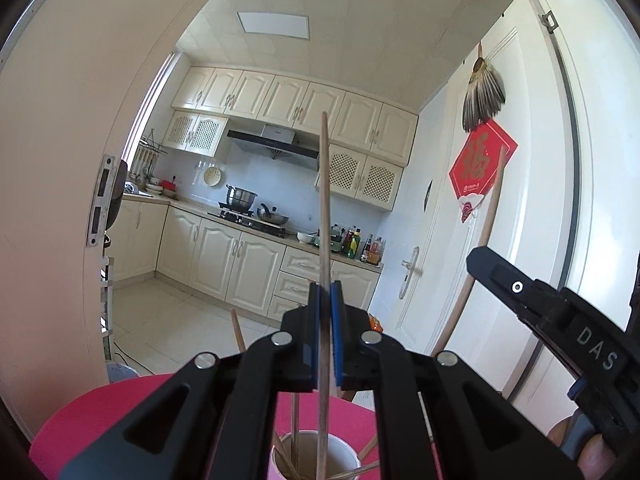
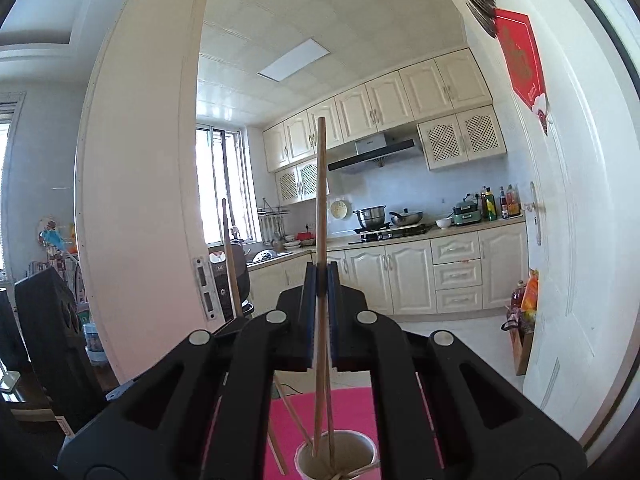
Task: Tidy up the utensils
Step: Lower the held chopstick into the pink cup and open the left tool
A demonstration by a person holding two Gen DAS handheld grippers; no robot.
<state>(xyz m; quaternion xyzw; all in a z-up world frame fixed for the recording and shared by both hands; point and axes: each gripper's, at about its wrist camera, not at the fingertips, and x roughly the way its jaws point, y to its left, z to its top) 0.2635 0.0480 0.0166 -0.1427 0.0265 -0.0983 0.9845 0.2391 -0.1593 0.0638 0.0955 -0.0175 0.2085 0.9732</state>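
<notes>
My left gripper (image 1: 325,289) is shut on a pale wooden chopstick (image 1: 325,200) that stands upright, its lower end down in a white cup (image 1: 342,456) with several other chopsticks. My right gripper (image 2: 320,271) is shut on a darker brown chopstick (image 2: 321,200), also upright, with its lower end inside the same cup (image 2: 360,452). In the left wrist view the right gripper (image 1: 479,255) reaches in from the right with its stick (image 1: 493,208) rising above it. The cup stands on a pink table (image 1: 100,412).
More chopsticks lean out of the cup (image 2: 294,416). A white door (image 1: 540,200) with a red paper decoration (image 1: 482,168) is close on the right. An open doorway leads to a kitchen with cream cabinets (image 2: 400,276). A black speaker (image 2: 44,320) stands at the left.
</notes>
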